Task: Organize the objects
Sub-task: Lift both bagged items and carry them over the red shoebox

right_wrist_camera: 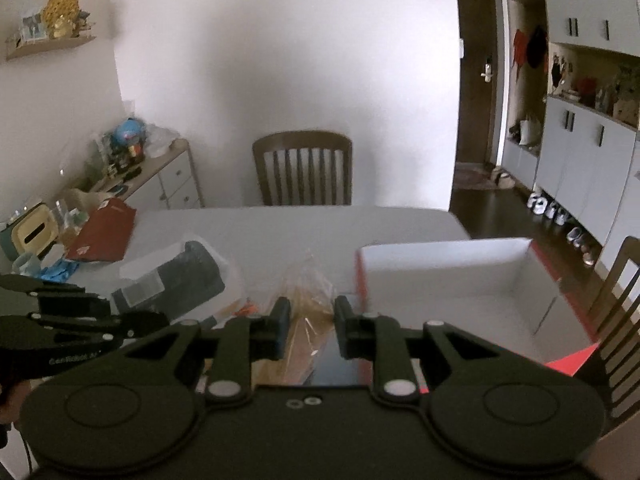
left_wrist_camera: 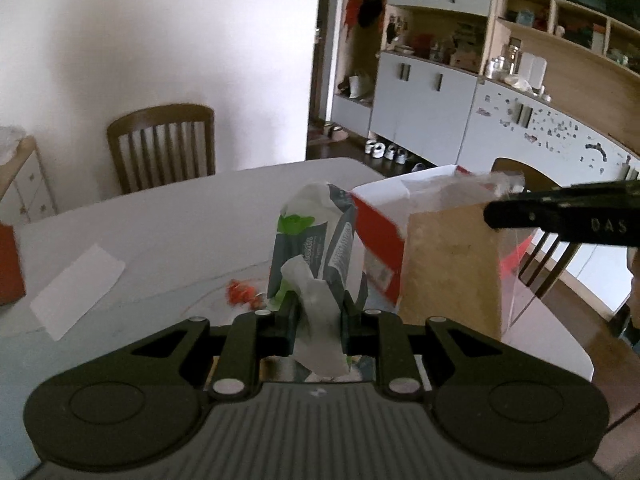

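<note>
Left wrist view has the left hand-held gripper (left_wrist_camera: 319, 312) clamped on the crumpled end of a green, white and grey plastic packet (left_wrist_camera: 316, 248), held up over the white counter (left_wrist_camera: 160, 216) just beside an open red-and-white cardboard box (left_wrist_camera: 380, 224). Right wrist view has the right hand-held gripper (right_wrist_camera: 308, 316) pinched on the clear top of a bag of pale crumbly stuff (right_wrist_camera: 308, 284), beside the same box (right_wrist_camera: 440, 264); some red scraps (left_wrist_camera: 240, 292) and a white sheet (left_wrist_camera: 76, 292) lie on the counter.
</note>
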The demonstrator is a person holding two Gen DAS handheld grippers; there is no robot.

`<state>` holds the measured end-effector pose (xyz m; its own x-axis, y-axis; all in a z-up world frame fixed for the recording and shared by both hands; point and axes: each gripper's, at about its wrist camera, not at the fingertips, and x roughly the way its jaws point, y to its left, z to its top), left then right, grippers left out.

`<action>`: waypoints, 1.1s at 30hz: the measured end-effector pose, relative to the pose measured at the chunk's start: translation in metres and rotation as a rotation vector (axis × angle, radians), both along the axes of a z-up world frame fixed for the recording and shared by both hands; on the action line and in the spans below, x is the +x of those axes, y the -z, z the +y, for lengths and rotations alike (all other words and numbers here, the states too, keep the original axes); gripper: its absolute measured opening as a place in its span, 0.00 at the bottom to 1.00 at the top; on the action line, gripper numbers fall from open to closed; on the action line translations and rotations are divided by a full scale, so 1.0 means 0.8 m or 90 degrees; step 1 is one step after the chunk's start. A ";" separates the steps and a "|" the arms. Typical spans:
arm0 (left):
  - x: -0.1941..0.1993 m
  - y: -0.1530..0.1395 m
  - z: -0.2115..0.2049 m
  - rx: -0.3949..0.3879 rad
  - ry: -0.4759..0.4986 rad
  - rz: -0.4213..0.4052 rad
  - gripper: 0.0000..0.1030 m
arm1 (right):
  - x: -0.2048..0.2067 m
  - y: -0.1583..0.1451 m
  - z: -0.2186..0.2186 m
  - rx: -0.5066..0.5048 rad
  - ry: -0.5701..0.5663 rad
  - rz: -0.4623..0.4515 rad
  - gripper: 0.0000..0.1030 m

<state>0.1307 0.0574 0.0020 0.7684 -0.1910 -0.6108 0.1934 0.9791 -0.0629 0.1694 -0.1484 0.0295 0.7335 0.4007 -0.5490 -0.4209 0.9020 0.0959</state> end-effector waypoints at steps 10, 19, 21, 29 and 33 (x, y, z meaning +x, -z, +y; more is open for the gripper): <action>0.054 -0.008 -0.095 0.020 0.019 -0.006 0.19 | 0.051 -0.002 -0.086 0.006 0.023 -0.022 0.21; 0.116 0.002 -0.179 0.048 0.058 0.011 0.19 | 0.102 0.008 -0.141 0.014 0.037 -0.025 0.21; 0.131 0.005 -0.196 0.054 0.069 0.018 0.19 | 0.113 0.012 -0.150 0.015 0.046 -0.024 0.21; 0.185 0.040 -0.246 0.087 0.081 0.062 0.19 | 0.156 0.050 -0.189 0.020 0.089 0.018 0.21; 0.210 0.060 -0.261 0.094 0.083 0.088 0.19 | 0.172 0.074 -0.199 0.020 0.107 0.043 0.21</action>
